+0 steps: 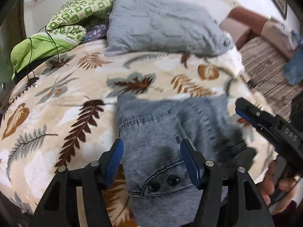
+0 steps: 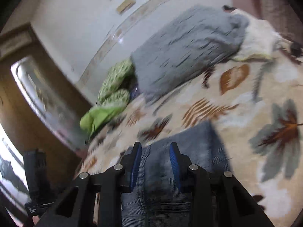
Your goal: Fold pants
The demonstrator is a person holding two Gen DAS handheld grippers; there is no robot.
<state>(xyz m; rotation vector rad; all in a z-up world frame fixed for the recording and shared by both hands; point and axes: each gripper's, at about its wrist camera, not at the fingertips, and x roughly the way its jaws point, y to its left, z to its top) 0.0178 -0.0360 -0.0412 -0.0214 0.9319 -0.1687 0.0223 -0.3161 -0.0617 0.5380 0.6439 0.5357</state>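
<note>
Blue denim pants [image 1: 159,138] lie folded into a compact stack on the leaf-patterned blanket [image 1: 62,98]. My left gripper [image 1: 151,151] is open just above the near end of the stack, a blue pad on each side of it, holding nothing. The right gripper [image 1: 244,111] shows at the right edge of the left wrist view, beside the stack. In the right wrist view the right gripper [image 2: 155,154] is open over the pants [image 2: 181,155], holding nothing. That view is blurred.
A grey pillow [image 1: 162,24] lies at the head of the bed, also seen in the right wrist view [image 2: 191,47]. A green patterned quilt [image 1: 62,26] is bunched at the back left with a thin cable over it. A striped surface with boxes [image 1: 265,64] lies right.
</note>
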